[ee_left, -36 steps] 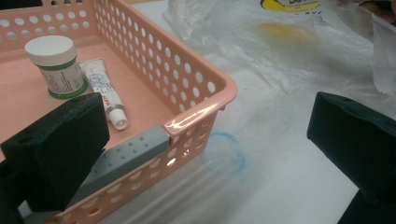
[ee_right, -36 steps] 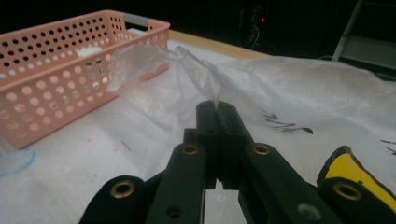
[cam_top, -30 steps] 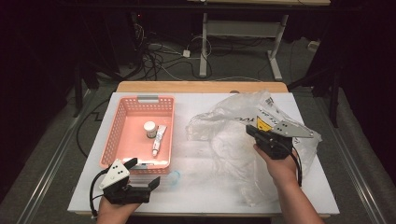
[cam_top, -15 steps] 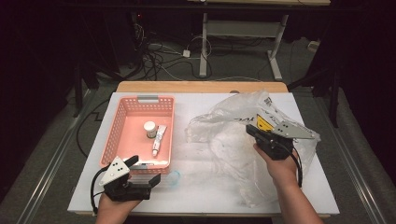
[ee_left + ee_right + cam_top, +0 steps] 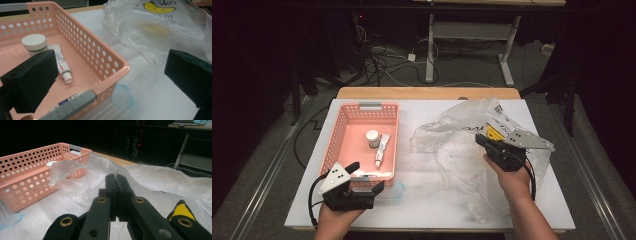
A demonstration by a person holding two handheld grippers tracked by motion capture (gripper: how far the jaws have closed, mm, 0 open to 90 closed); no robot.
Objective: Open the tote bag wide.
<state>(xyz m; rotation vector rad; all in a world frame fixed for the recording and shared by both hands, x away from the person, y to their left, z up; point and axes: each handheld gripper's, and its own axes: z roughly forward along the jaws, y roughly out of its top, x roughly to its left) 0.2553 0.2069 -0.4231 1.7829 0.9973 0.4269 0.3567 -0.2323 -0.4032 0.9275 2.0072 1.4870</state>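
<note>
A crumpled clear plastic bag (image 5: 462,150) with a yellow print lies on the right half of the white table. My right gripper (image 5: 479,140) is shut on a fold of the bag's film (image 5: 100,170), jaws (image 5: 116,181) pressed together and pointing toward the pink basket (image 5: 343,145). A white jar (image 5: 372,137) and a small tube (image 5: 382,150) lie in the basket. My left gripper (image 5: 367,176) stands open at the basket's near right corner (image 5: 113,66), which sits between its wide-apart jaws with nothing gripped.
A small clear round piece with a blue rim (image 5: 398,190) lies on the table just right of the basket's near corner. A grey handle (image 5: 72,105) caps the basket's near wall. The wooden table edge (image 5: 427,93) runs along the back, with cables and desk legs beyond.
My left gripper has edged slightly up toward the basket's near corner. The right gripper and the bag have stayed put.
</note>
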